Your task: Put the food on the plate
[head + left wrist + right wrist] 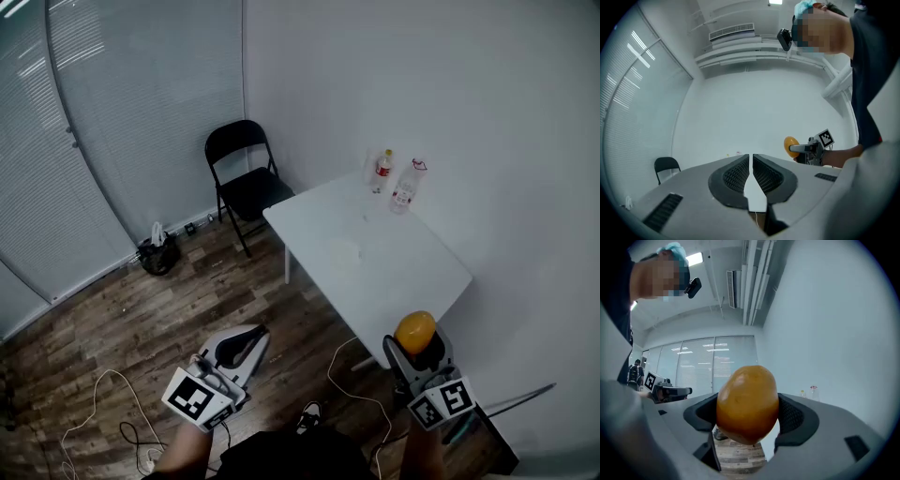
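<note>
My right gripper (418,354) is shut on an orange-yellow, egg-shaped food item (415,331), held above the floor just off the near corner of the white table (394,272). In the right gripper view the food (747,404) fills the gap between the two black pads. My left gripper (236,350) hangs over the wooden floor to the left of the table; its jaws are shut with nothing between them (751,161). A faint pale round shape (344,250) lies mid-table; I cannot tell whether it is a plate.
Two plastic bottles (382,171) (406,186) stand at the table's far end by the wall. A black folding chair (242,178) is beyond the table's left corner. A dark bag (157,253) sits by the blinds. White cables (112,412) trail on the floor.
</note>
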Demonstrator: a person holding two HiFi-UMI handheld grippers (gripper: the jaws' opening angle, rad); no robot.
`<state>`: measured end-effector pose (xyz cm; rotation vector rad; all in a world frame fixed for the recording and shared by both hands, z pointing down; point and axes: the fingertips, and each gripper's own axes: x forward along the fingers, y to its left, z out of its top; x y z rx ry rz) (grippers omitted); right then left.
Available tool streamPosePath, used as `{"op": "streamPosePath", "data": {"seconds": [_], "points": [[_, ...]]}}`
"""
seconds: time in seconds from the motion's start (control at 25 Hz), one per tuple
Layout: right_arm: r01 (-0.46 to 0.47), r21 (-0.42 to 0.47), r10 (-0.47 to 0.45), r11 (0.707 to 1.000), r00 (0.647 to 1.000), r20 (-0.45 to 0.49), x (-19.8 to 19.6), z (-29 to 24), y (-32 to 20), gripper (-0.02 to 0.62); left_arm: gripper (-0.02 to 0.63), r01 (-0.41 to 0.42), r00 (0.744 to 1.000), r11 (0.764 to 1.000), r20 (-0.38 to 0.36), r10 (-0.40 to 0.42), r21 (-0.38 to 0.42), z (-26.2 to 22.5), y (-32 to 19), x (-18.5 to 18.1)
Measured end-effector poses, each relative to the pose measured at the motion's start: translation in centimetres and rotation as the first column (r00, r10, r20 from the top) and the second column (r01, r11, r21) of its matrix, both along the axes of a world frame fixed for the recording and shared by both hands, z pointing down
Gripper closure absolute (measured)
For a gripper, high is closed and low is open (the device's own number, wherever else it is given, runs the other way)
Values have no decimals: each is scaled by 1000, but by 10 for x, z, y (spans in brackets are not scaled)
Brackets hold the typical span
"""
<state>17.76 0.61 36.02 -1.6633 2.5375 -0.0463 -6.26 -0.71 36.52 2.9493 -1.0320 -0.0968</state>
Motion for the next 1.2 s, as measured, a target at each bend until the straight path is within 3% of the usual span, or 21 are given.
{"op": "streamPosePath", "data": {"seconds": [0.16, 0.32, 0.44, 0.88, 1.2], "points": [[10, -10, -11, 1000, 1000, -2, 41, 7, -51, 222, 563, -4, 1000, 1000, -29, 5, 11, -11, -43, 43], [7, -30, -7, 1000, 1000, 26, 71, 23, -94, 221, 563, 22, 999, 999, 40, -21, -25, 14, -79, 67], [7, -51, -6, 999, 1000, 27, 77, 36, -118, 222, 565, 31, 998, 998, 50, -28, -54, 25, -107, 75], [-107, -115, 104, 988, 994, -27, 65, 53, -219, 221, 563, -102, 993, 993, 54, 105, -62, 45, -243, 79], [-178, -163, 162, 970, 981, -104, 29, 66, -311, 221, 563, -173, 982, 978, 50, 180, -112, 55, -342, 53]]}}
